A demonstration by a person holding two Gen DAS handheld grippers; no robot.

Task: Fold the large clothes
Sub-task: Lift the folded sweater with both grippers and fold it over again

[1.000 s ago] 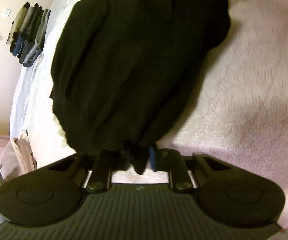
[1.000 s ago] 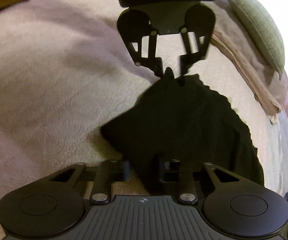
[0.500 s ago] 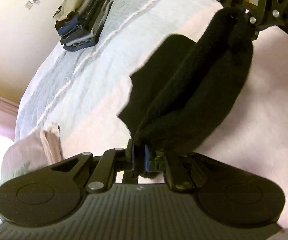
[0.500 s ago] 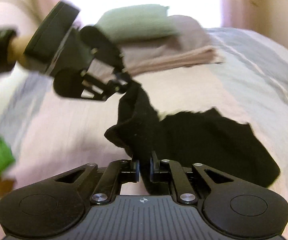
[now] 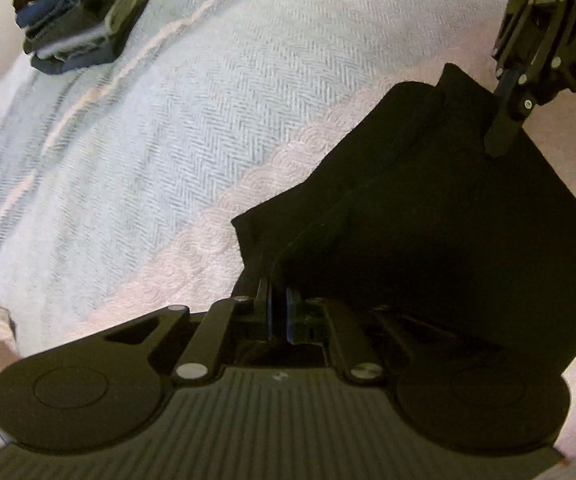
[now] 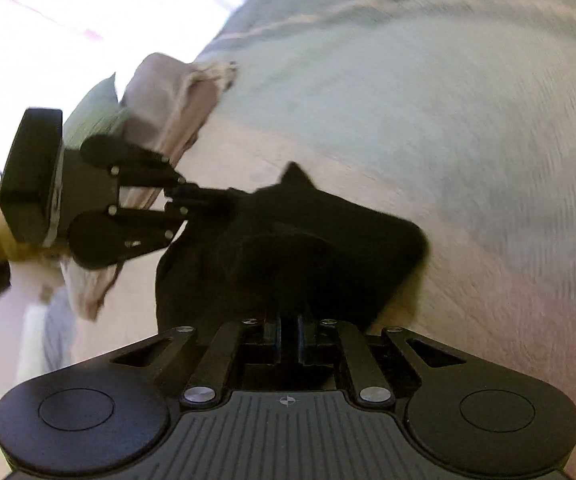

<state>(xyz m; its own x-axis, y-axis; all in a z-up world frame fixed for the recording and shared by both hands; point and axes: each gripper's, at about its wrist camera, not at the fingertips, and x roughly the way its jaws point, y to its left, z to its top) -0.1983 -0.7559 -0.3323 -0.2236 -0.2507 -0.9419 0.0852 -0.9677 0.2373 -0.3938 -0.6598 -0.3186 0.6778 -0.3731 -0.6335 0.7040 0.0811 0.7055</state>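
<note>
Left wrist view: the garment (image 5: pixel 428 220) is clamped in both the left gripper (image 5: pixel 277 312) and right gripper (image 5: pixel 502 140), so uneven lowering could skew the fold.

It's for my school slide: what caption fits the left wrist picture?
Two tongs, left and right, pinch a folded black garment on a pink bedspread.

Only the white letters "DAS" can be read, printed on the black body of the right tool (image 5: pixel 506 136).
</note>
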